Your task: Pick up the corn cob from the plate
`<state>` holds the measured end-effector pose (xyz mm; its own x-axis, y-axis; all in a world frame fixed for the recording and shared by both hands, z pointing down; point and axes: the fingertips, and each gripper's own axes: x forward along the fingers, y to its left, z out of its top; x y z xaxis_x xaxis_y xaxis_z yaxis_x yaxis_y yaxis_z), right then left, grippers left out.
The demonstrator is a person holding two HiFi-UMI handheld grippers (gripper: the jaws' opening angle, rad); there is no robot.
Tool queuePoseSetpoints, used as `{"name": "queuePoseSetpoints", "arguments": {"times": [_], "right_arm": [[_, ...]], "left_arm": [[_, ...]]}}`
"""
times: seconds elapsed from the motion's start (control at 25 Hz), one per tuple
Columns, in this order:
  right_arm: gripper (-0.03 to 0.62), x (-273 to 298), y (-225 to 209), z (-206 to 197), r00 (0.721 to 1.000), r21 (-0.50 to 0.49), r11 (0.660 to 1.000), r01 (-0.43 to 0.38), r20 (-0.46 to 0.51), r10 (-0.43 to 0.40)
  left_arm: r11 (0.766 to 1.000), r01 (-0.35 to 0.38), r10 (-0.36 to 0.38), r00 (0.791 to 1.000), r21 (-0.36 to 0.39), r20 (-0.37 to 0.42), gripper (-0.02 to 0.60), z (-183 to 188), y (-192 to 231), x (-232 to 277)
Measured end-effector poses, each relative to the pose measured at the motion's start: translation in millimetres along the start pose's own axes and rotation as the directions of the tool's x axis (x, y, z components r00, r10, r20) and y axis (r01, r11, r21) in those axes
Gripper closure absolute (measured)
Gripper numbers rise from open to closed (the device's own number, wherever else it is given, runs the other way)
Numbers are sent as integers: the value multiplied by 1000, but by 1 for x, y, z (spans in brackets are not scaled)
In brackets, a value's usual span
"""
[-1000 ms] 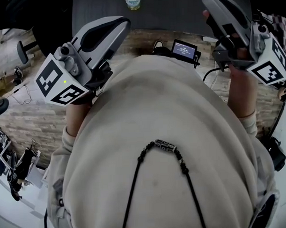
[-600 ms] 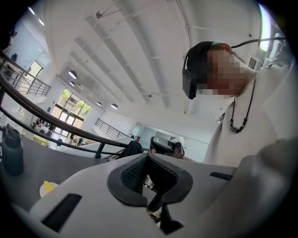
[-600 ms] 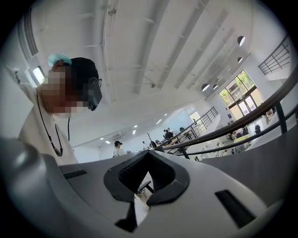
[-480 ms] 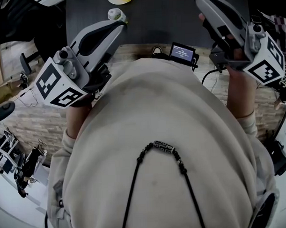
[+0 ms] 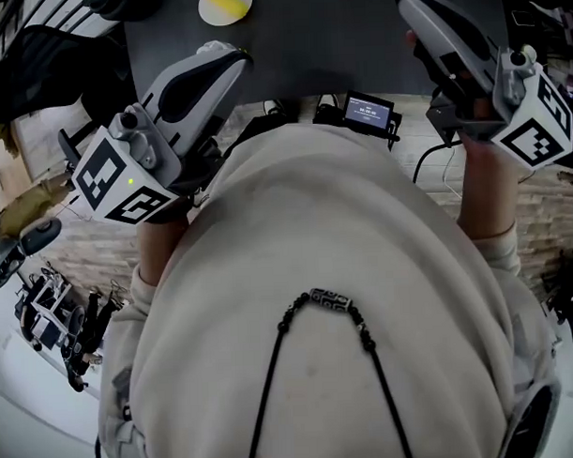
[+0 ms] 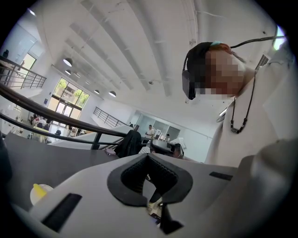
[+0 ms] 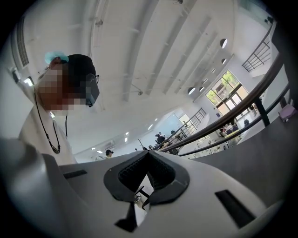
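Left tongs [image 5: 226, 55] and right tongs [image 5: 412, 5] both closed, gripping nothing.
A pale sweater [image 5: 335, 269] fills the head view, with the dark table [image 5: 308, 35] at twelve o'clock. At eleven o'clock on the table sits the plate [image 5: 207, 8], with the corn cob [image 5: 230, 0] on it, just beyond the left tongs' tips.

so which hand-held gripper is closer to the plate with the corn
The left hand-held gripper: its tip lies just below the plate in the head view; the right hand-held gripper sits far across.

The dark table [image 5: 318, 44] lies open toward the plate [image 5: 213, 17]; a small screen device [image 5: 371, 110] stands at its near edge.
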<state>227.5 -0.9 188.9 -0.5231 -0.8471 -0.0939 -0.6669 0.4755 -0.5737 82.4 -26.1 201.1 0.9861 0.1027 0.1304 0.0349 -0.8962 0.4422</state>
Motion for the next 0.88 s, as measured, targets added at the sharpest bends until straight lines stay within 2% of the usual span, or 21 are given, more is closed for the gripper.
{"name": "queuePoseSetpoints", "arguments": {"times": [0.32,0.56,0.88], "right_arm": [[579,-2,-1,12,995,-36,995,97,35,-96],[579,-5,6,25,983,-74,983,171,78,-165],[577,22,19,21,972,-109,967,229,79,-222]], "left_arm": [[993,118,-118,993,14,-5,581,13,14,19],[973,226,-226,974,56,-2,581,33,18,33],[951,305,-306,952,50,9,581,37,35,15]]}}
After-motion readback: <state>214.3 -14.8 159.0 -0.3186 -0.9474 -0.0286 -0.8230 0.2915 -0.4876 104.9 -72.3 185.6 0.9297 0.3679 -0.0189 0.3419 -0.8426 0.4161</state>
